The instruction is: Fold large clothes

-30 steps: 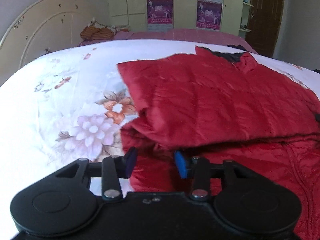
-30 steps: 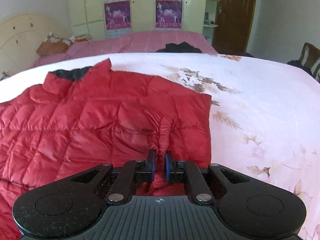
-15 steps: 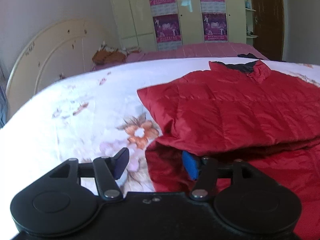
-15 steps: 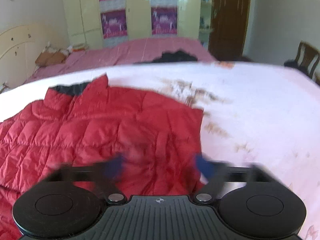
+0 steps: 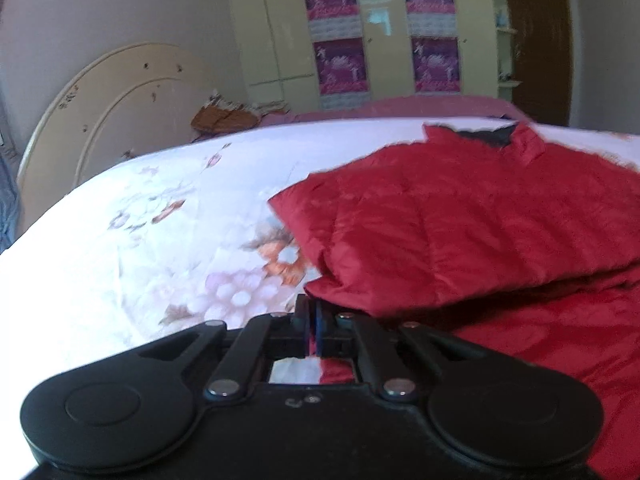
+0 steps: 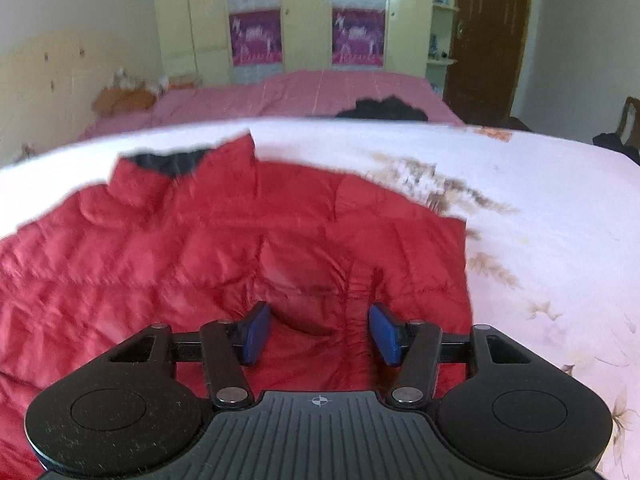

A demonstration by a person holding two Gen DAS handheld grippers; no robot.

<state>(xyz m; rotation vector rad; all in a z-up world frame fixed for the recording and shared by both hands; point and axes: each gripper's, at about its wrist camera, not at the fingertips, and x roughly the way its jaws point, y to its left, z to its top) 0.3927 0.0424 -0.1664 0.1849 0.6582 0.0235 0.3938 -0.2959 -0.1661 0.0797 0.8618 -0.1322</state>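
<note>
Left fingers (image 5: 311, 322) closed, jacket (image 5: 460, 236) edge beside

The red jacket (image 5: 460, 232) runs off the right edge in the left wrist view and off the left edge in the right one, so you never see its full outline. Can't tell if the closed left claw (image 5: 310, 320) pinches fabric. Wardrobe posters (image 6: 256, 36) too blurry to read.

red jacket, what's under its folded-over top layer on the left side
In the left wrist view, another layer of the same red jacket shows below the folded flap, lying on the floral bedsheet. A shadowed gap separates the layers; whatever lies deeper inside is covered.
</note>
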